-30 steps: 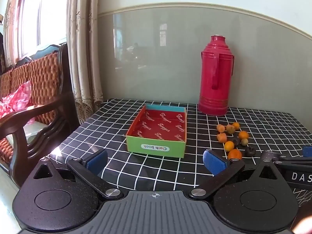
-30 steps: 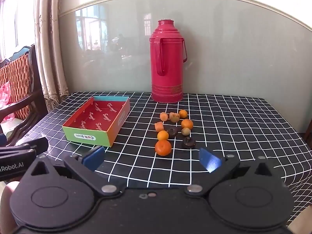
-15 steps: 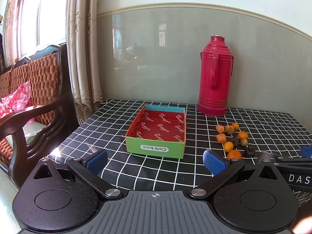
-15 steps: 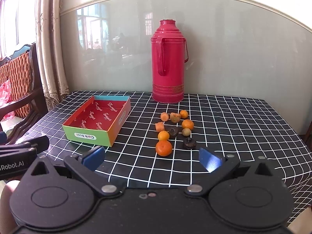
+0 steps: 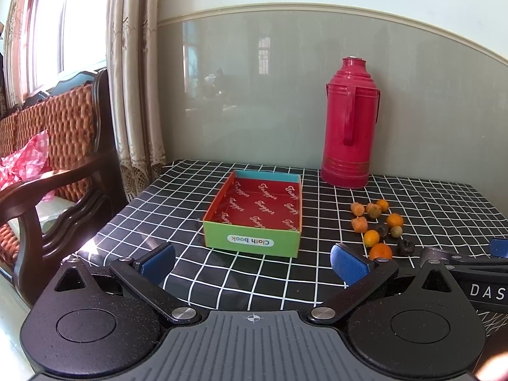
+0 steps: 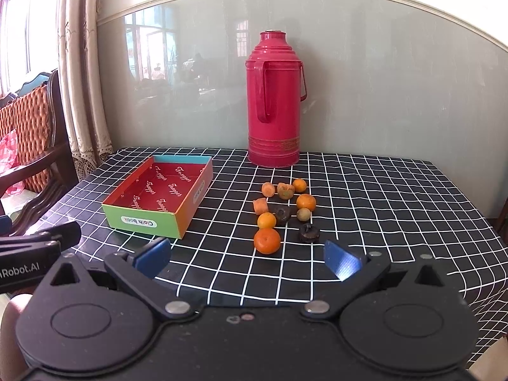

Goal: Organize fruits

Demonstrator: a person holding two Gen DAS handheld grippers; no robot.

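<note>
Work is not yet beginning: your left tongs (image 5: 254,262) and right tongs (image 6: 247,258) are hovering spread and empty, fruits (image 6: 284,208) are lying mid-surface (image 6: 397,197), box (image 6: 158,197) toward the left edge holding none.

Daylight, bright. Source: window (image 5: 47,28) at left, blown out to white in the left wrist view. Sun patch on the tablecloth (image 5: 92,247) near its left edge. The glossy wall panel (image 6: 197,73) mirrors window panes and a room interior; reflections are hazy. The red thermos (image 6: 274,101) shows soft highlights down its body. Shadows short and soft: the box (image 6: 158,197) darkens the cloth along its near wall, and the fruit casts small dark patches. Focus sharp mid-field. Strong fisheye distortion: wall trim bows, grid lines curve toward the edges, corners vignette black. Top of right wrist view overexposed.
</note>
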